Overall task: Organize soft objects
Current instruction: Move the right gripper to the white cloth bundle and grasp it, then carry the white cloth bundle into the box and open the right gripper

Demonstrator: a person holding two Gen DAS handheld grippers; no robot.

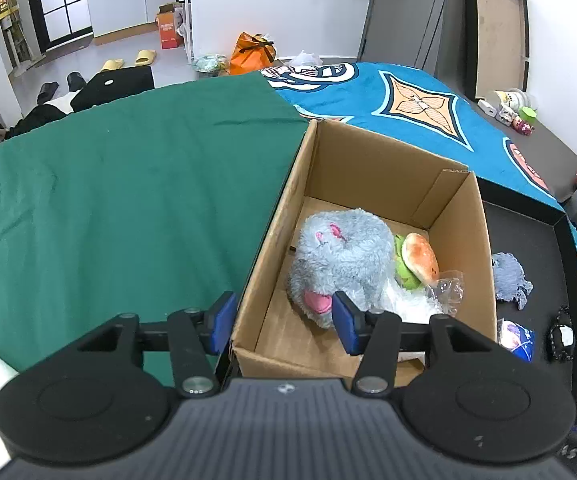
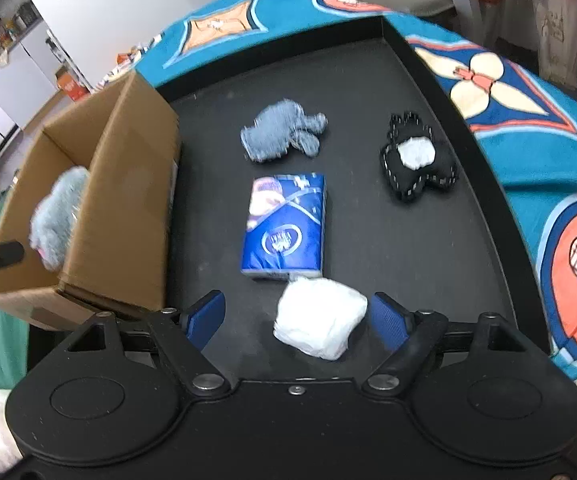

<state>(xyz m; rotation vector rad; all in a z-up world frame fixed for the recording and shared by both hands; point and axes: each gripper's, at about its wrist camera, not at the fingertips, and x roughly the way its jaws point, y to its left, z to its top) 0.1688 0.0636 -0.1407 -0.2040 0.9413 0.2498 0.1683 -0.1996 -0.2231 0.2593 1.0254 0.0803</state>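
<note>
One white bundle [image 2: 320,323], one tissue pack [image 2: 284,227], two plush toys on tray [image 2: 468,216].

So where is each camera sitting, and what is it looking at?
Left wrist: sits on the open left hand-held gripper, looking down into the brown cardboard box at the fluffy grey plush toy.
Right wrist: sits on the open right hand-held gripper, looking over the black tray at the white wrapped bundle.
Both show the box and grey plush.

Grey plush [image 1: 340,264] in box [image 1: 384,168]; tissue pack [image 2: 284,226] flat
</note>
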